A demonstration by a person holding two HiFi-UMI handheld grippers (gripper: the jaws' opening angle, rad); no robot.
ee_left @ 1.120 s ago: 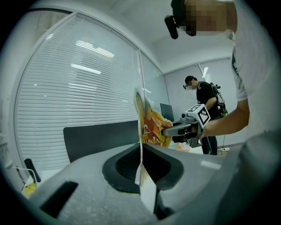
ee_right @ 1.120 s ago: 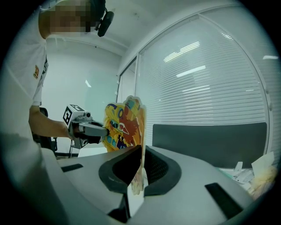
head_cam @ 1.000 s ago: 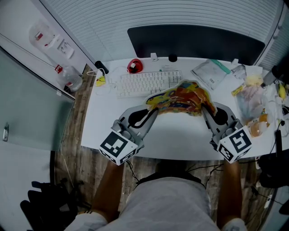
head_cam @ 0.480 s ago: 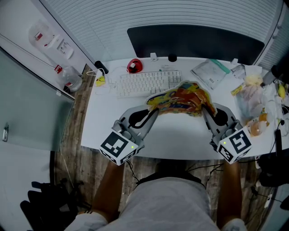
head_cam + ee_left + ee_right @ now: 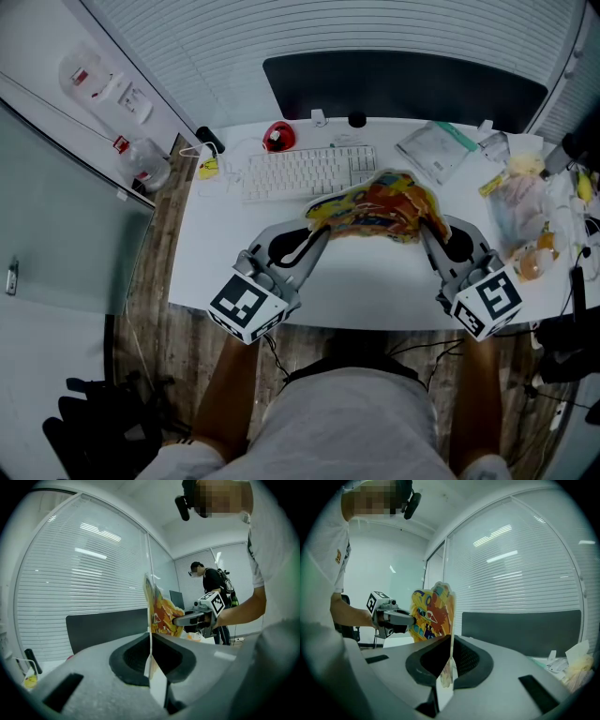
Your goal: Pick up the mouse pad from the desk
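Pad: thin, flexible orange-and-yellow printed mouse pad, held above the white bench.
Left gripper: fingers clamped on the pad's left edge.
Right gripper: fingers clamped on the pad's right edge.
Risk: the shallow edge grips may slip and the pad would drop.

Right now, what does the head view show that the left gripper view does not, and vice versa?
Only the head view: the white keyboard. Only the left gripper view: a second person standing in the background. Both: the colourful mouse pad, clamped at one end by the left gripper and at the other by the right gripper.
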